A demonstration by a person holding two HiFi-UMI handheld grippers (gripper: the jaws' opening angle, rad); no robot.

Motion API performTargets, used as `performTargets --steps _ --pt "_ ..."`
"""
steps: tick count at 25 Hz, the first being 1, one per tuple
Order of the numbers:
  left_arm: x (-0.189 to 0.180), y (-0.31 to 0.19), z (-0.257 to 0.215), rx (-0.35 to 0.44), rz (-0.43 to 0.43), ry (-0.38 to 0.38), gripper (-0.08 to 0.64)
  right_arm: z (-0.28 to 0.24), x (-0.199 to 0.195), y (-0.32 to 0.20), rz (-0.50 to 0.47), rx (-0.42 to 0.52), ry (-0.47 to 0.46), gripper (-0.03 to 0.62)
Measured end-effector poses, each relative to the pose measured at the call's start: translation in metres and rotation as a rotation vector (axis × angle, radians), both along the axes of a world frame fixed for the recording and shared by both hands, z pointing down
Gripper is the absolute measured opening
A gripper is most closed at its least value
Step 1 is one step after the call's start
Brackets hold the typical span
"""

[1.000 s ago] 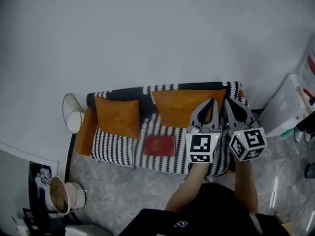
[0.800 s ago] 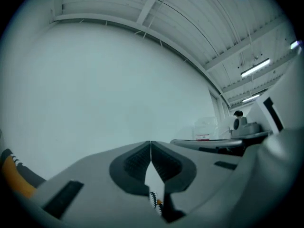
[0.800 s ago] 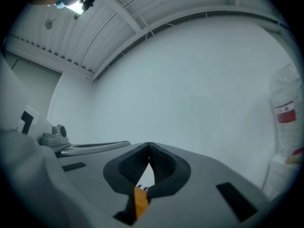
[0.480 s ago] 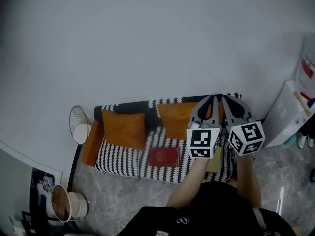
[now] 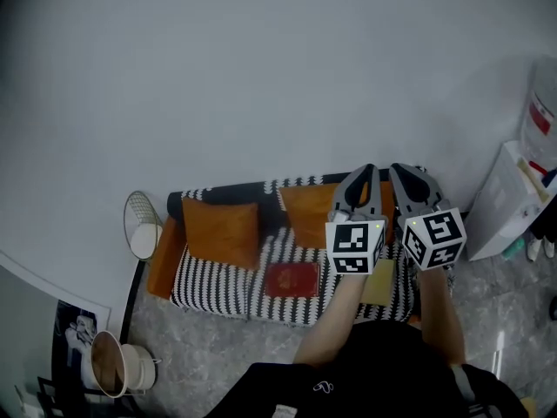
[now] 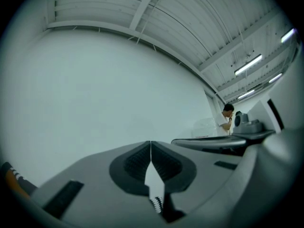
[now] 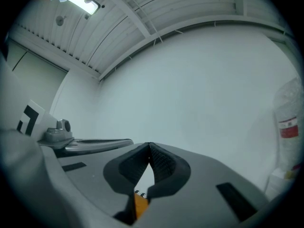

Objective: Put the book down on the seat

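On the striped sofa point(image 5: 209, 281) set against a pale grey wall, the red book point(image 5: 291, 279) lies flat on the seat, cover up. It sits near the sofa's middle, just in front of the gap between the left orange cushion point(image 5: 222, 231) and the right orange cushion point(image 5: 306, 212). Nothing touches it.

A person standing at the sofa's front holds the left hand-held gripper point(image 5: 365, 174) and the right hand-held gripper point(image 5: 402, 171) side by side above the sofa's right half. Both are clear of the book, and their tips point toward the wall behind the sofa. In the left gripper view, the left hand-held gripper point(image 6: 150, 144) has its jaws pressed together with nothing between them, and only bare wall and ceiling lie ahead. The right hand-held gripper point(image 7: 150, 146) is likewise closed tight and empty.

A wire basket point(image 5: 139, 225) stands at the sofa's left arm. A pale pail point(image 5: 109, 364) sits on the floor off the sofa's left front corner. A white cabinet point(image 5: 513, 194) stands beyond the sofa's right end.
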State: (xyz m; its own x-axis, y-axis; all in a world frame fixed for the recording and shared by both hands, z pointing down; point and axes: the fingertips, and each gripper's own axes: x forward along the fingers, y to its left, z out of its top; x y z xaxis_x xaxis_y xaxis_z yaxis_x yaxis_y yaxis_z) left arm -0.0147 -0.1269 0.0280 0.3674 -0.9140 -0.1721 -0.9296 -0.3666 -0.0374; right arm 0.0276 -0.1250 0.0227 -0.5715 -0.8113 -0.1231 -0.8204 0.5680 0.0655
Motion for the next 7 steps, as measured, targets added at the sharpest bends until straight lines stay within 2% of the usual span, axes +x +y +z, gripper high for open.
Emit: performTargets --steps 7 --pt "-0.0085 0.0044 -0.0006 -0.001 -0.006 0.009 0.014 0.0029 -0.0054 0.0034 0.004 -0.008 0.006 0.011"
